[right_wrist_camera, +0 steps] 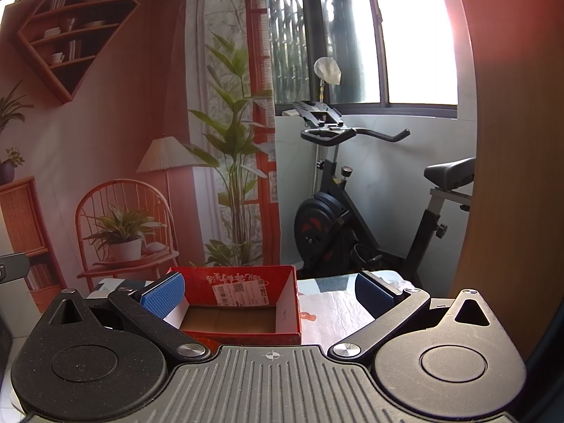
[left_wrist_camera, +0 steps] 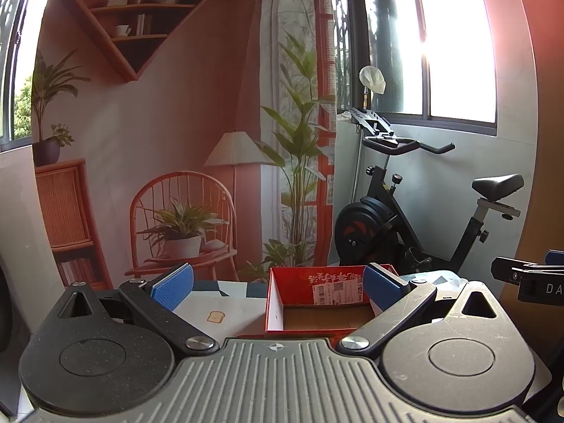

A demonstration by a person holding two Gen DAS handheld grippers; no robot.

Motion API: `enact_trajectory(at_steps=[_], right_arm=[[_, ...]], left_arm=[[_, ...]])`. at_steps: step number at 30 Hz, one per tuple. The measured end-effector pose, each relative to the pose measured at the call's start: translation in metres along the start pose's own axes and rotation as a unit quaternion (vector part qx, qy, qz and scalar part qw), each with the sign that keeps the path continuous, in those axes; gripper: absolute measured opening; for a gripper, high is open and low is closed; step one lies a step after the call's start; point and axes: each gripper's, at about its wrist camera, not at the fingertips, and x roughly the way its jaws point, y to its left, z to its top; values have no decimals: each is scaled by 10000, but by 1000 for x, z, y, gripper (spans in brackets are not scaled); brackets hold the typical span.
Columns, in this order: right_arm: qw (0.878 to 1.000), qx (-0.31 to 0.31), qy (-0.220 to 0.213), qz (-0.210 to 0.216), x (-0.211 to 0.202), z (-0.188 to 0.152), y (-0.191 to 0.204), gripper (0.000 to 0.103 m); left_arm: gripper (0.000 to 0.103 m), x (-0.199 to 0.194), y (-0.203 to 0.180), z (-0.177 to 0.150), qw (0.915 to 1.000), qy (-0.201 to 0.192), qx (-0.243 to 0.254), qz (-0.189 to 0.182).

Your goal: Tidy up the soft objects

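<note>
- A printed backdrop (left_wrist_camera: 158, 141) of a room, with chair, lamp and plants, is seen hung behind the table.
- An exercise bike (left_wrist_camera: 416, 211) is seen standing by the window, to the right of the backdrop.
- The table (right_wrist_camera: 335, 310), covered with a patterned cloth, is seen under both grippers.
- A red cardboard box (left_wrist_camera: 317, 299) with a shipping label on its inner wall is placed on the table, open at the top; only its brown cardboard floor is seen inside.
- The left gripper (left_wrist_camera: 278, 287) is held with its blue pads spread wide, nothing between them.
- The right gripper (right_wrist_camera: 269, 290) is likewise spread wide, its left pad in front of the box's near corner.
- No soft object can be made out in either view.
</note>
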Motion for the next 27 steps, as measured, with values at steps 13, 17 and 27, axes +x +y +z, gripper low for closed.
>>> enact_trajectory(at_steps=[13, 17, 27], right_arm=[[10000, -1, 2, 1, 0, 0, 0, 103], [10000, -2, 1, 3, 0, 0, 0, 103], [10000, -2, 4, 5, 0, 0, 0, 103]], left_arm=[[103, 0, 0, 0, 10000, 1, -5, 1], [103, 0, -1, -1, 10000, 9, -12, 15], [103, 0, -1, -2, 10000, 27, -14, 30]])
